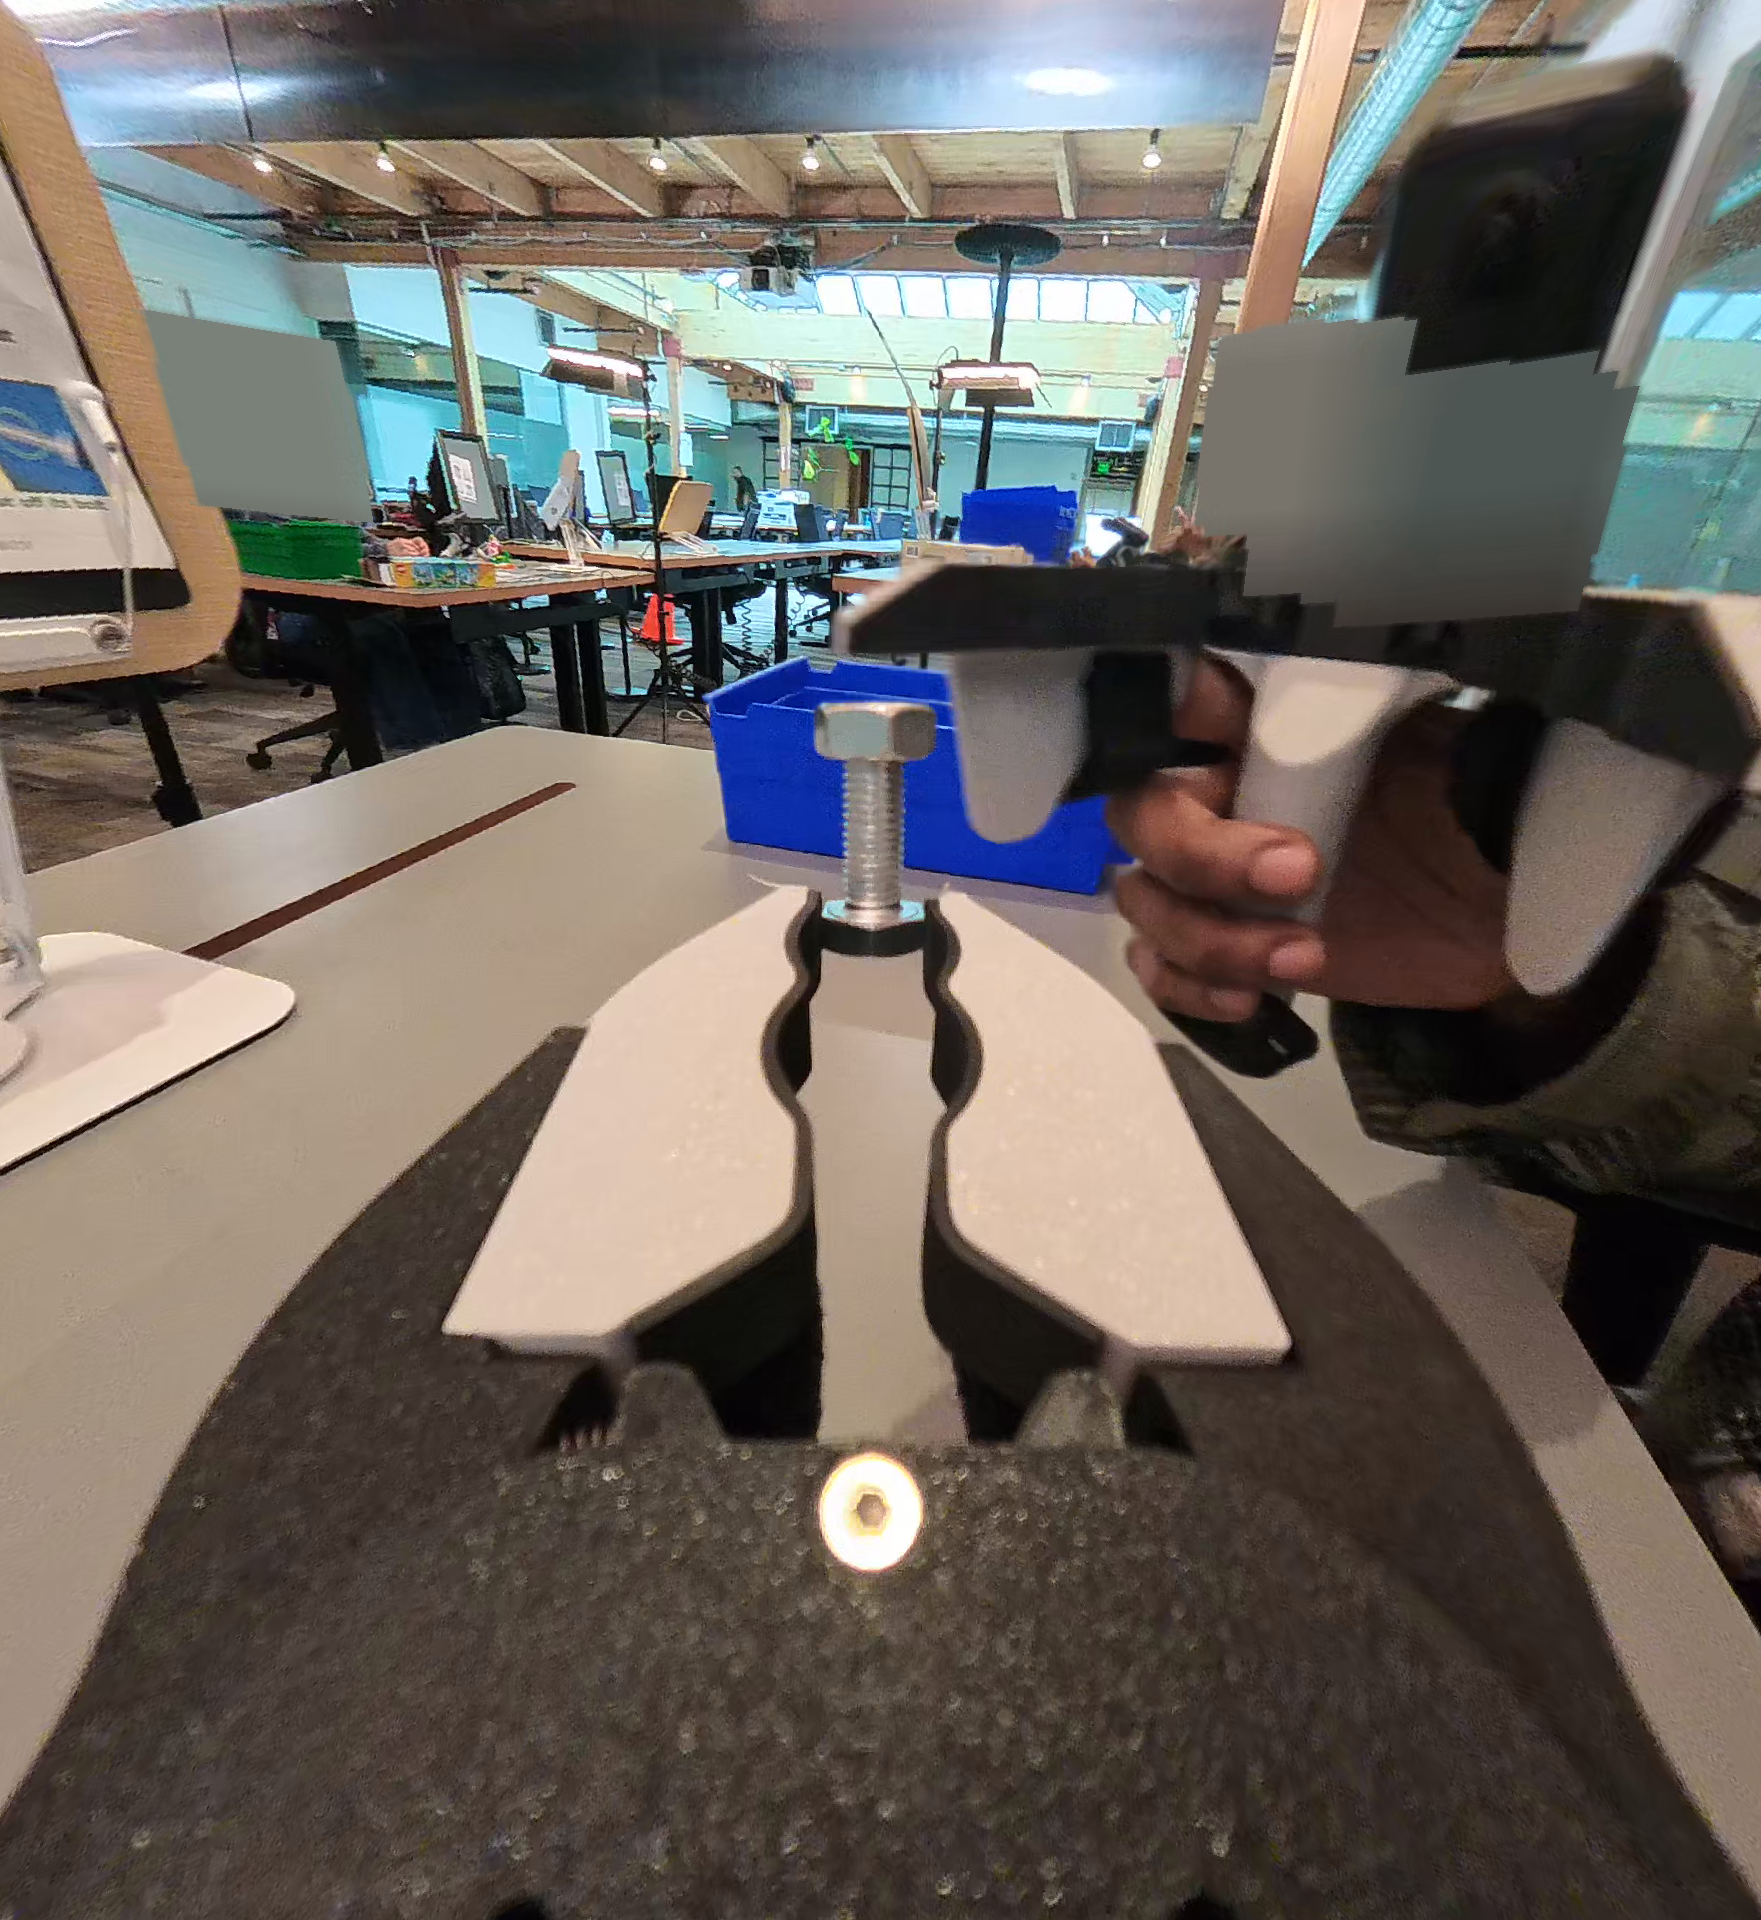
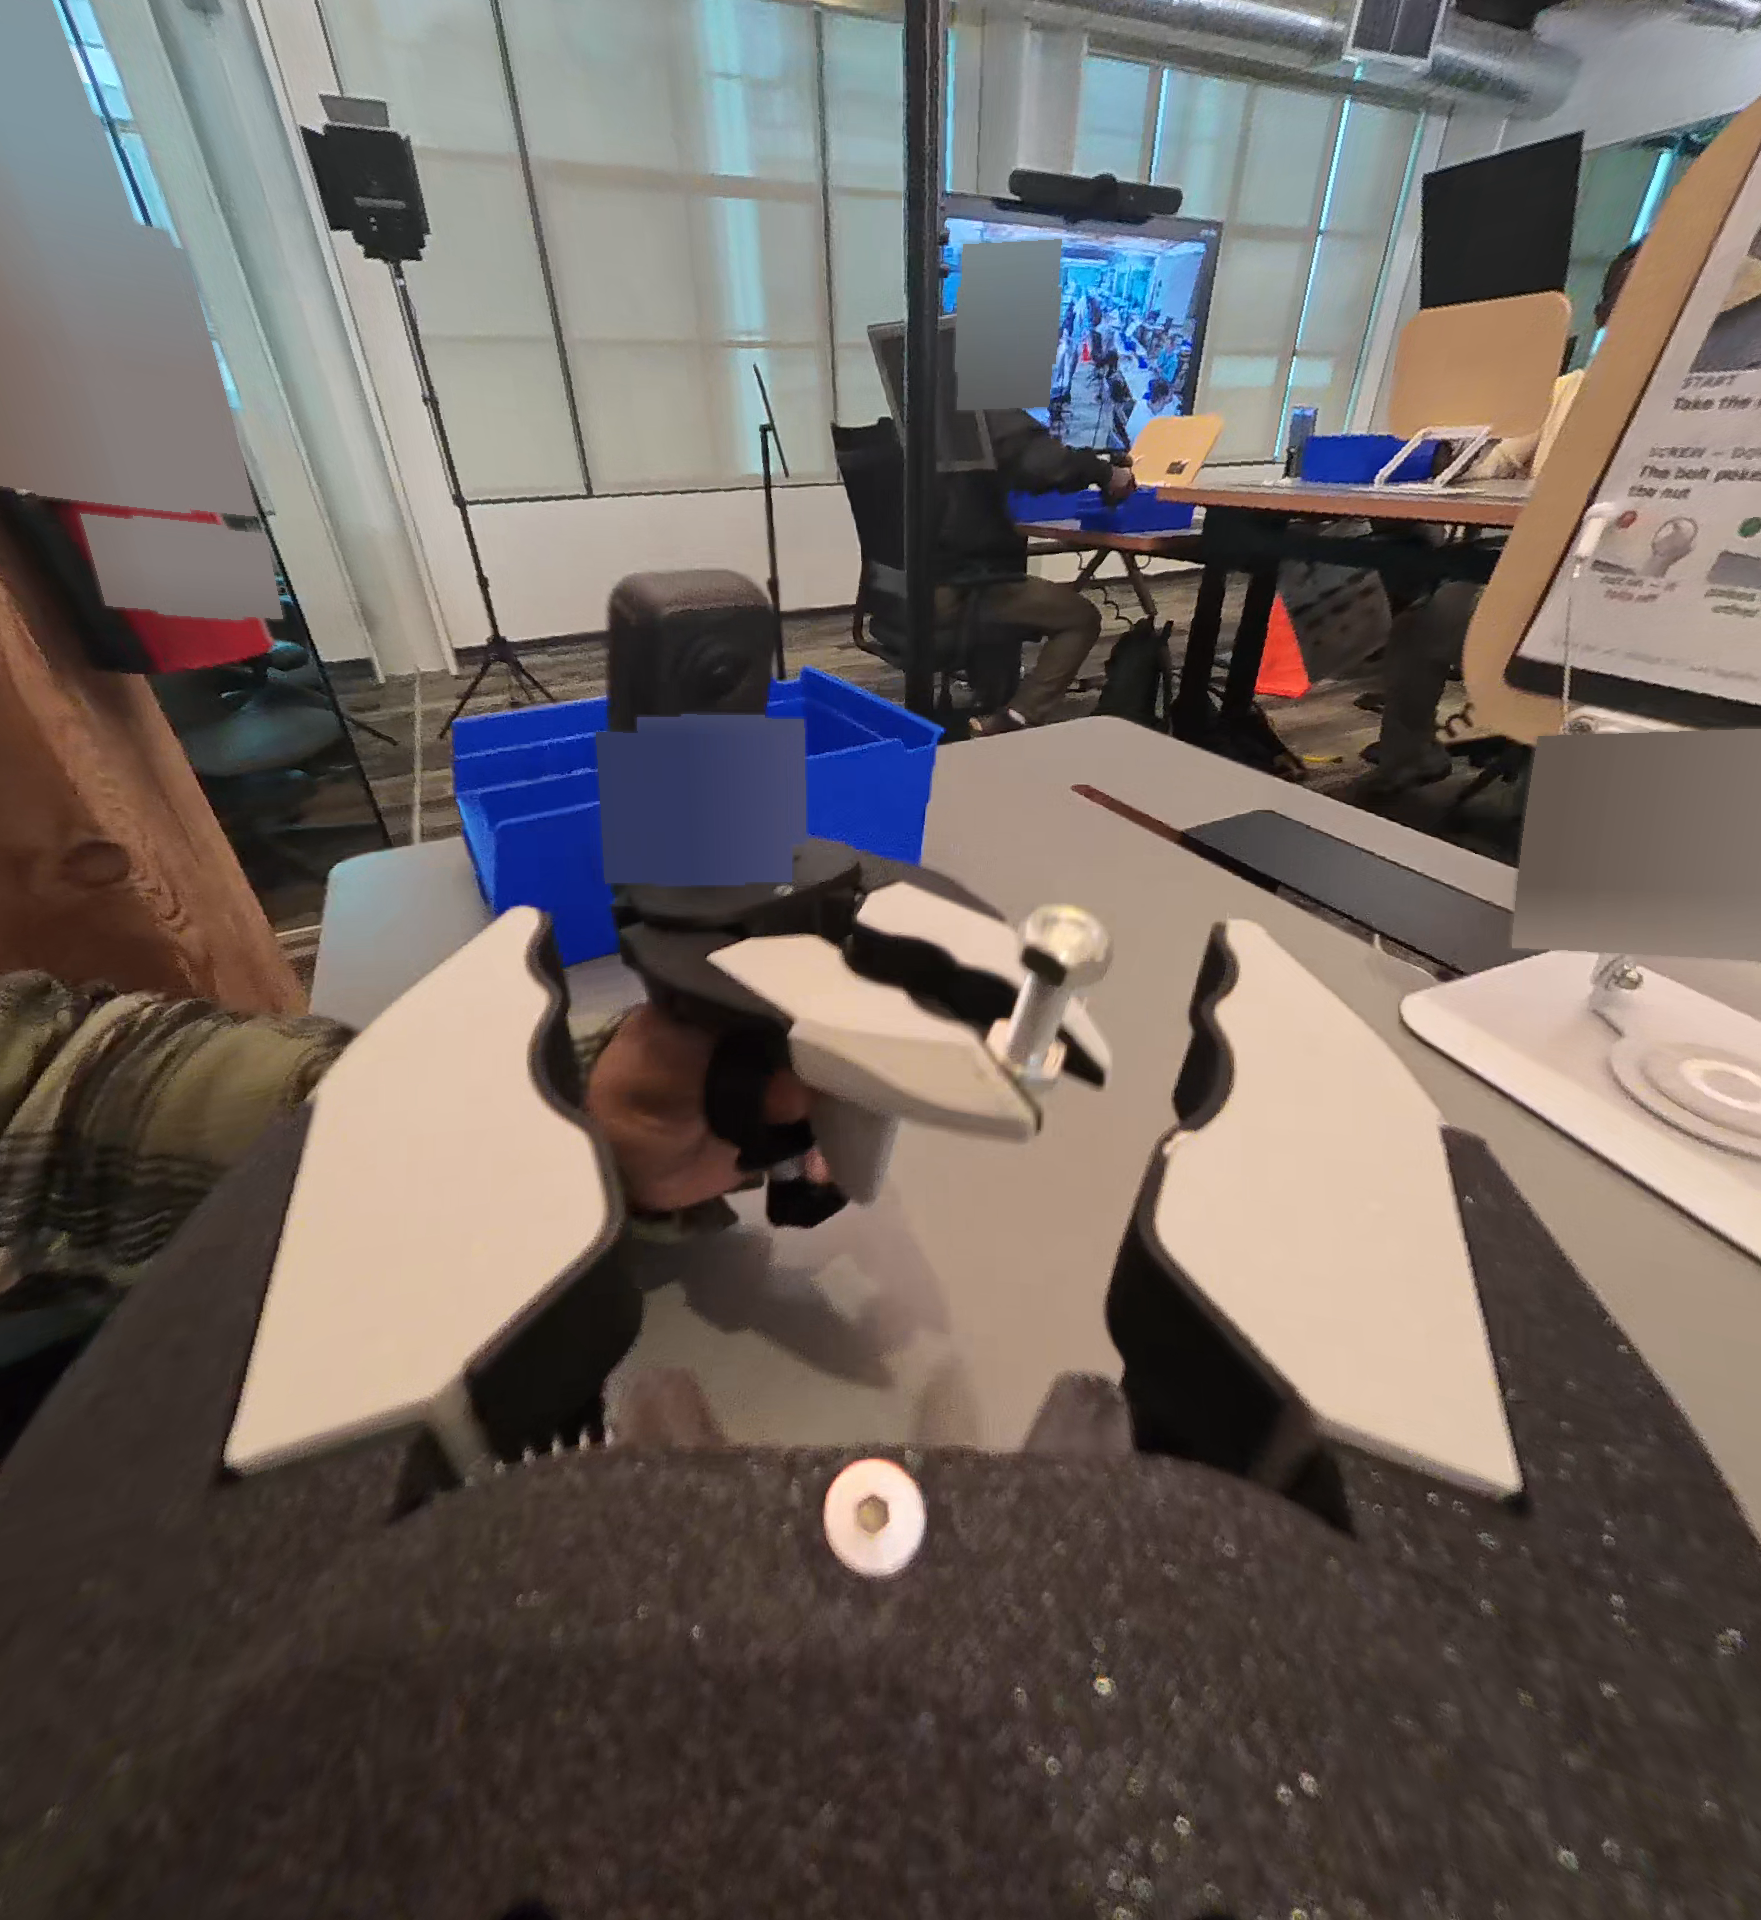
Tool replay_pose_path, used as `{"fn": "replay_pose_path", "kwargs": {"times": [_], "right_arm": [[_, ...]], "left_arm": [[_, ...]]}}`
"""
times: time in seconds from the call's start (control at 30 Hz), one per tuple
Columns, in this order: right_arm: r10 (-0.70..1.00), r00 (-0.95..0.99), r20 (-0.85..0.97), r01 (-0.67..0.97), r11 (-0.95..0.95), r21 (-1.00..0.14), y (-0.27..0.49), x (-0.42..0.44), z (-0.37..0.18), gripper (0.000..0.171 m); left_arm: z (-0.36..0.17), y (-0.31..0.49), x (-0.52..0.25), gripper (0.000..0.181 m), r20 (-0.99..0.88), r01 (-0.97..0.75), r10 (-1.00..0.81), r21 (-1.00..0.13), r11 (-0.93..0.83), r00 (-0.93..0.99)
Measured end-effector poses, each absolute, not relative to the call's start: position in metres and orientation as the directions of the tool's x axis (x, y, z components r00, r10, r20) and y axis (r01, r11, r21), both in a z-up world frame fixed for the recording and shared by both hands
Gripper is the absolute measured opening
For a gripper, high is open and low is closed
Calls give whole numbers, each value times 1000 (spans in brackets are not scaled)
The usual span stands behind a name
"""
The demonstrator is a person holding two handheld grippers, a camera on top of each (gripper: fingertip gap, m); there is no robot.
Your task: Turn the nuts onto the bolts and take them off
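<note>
A silver hex bolt (image 1: 874,800) stands head up, with a nut (image 1: 871,912) at its lower end. My left gripper (image 1: 871,927) is shut on the nut and holds the bolt above the grey table (image 1: 440,1039). In the right wrist view the left gripper (image 2: 1027,1086) shows at centre, with the bolt (image 2: 1047,997) tilted up from its tips. My right gripper (image 2: 876,997) is wide open and empty, with the bolt ahead between the lines of its fingers. In the left wrist view one of its white fingers (image 1: 1011,758) hangs just right of the bolt head, held by a hand (image 1: 1260,883).
A blue bin (image 1: 782,779) stands on the table behind the bolt; it also shows in the right wrist view (image 2: 533,821). A white-based sign stand (image 1: 76,1039) stands at the left, and shows at the right in the right wrist view (image 2: 1686,1091). A dark flat device (image 2: 1354,883) lies beyond. Spacing between my two grippers at the tips: around 6 cm.
</note>
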State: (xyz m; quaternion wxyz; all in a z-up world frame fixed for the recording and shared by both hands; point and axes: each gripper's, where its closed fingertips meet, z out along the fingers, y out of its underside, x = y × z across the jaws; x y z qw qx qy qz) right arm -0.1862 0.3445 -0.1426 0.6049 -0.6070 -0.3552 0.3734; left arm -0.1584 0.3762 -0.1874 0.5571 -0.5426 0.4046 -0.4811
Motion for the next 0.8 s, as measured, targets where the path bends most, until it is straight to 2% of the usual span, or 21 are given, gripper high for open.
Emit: {"fn": "replay_pose_path", "kwargs": {"times": [0.17,0.33,0.43,0.57,0.7,0.8], "right_arm": [[922,381,-72,15,-84,-996,323,-203,-161,113],[880,474,-3,-1,-3,-1000,332,-190,-148,114],[899,436,-30,-10,-28,-1000,345,-200,-145,114],[918,392,-49,6,-56,-998,318,-205,-156,114],[880,475,1,-30,18,-999,327,-190,-138,114],[898,439,-31,-25,-22,-999,340,-199,-141,115]], "left_arm": [[-186,379,-161,18,59,93,-971,-995,-39,231],[-185,381,-164,18,78,105,-970,-993,-56,229],[-185,375,-159,18,60,100,-975,-994,-39,213],[-183,380,-165,18,67,104,-969,-994,-43,237],[-184,379,-163,18,76,108,-972,-993,-53,223],[-184,373,-159,18,56,100,-977,-994,-36,207]]}}
